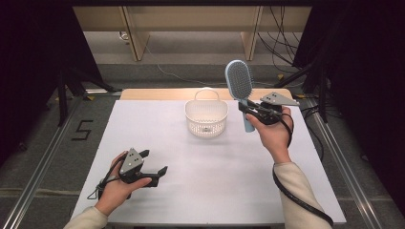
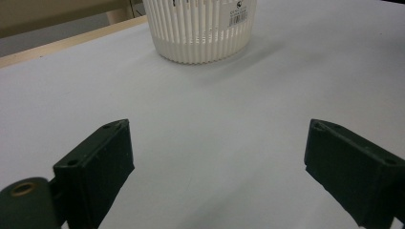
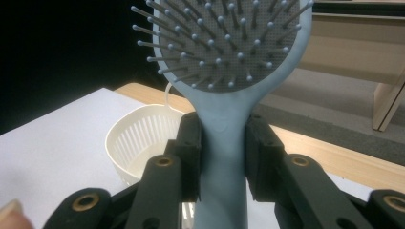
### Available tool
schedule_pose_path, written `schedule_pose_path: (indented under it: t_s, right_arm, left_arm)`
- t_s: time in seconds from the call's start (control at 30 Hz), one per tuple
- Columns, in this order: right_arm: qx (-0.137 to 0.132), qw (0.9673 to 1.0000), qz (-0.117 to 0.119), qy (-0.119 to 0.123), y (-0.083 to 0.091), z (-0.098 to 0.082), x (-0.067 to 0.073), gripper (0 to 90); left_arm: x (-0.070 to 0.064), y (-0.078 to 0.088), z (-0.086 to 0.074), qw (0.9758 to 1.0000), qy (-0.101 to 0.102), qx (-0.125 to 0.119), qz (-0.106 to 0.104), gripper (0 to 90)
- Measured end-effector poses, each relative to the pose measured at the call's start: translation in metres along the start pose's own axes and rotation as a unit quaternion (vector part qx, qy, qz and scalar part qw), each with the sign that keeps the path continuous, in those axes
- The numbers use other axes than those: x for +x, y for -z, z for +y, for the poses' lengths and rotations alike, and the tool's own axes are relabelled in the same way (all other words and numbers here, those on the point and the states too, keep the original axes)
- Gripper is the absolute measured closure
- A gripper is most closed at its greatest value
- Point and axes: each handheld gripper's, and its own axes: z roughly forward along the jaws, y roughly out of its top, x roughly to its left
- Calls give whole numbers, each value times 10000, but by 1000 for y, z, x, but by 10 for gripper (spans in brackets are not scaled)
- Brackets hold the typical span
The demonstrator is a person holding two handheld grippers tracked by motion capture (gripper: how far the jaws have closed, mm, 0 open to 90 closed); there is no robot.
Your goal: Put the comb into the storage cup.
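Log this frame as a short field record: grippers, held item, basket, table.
right gripper: shut on the handle of the light blue plastic hairbrush, raised beside the basket
hairbrush: upright, head up, grey bristle pad showing
left gripper: open, nothing between the jaws, low over the near left of the table
white slotted plastic basket: upright near the table's far edge, thin handle up, nothing seen in it
white table: bare in front of the basket
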Motion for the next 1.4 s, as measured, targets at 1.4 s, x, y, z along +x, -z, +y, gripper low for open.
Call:
schedule_pose_path:
  t_s: [1.4]
  right_arm:
    - [-96,9999,113,-32,-14,9,6,709]
  left_arm:
    - [0,0,0,10000,1,-14,10,90]
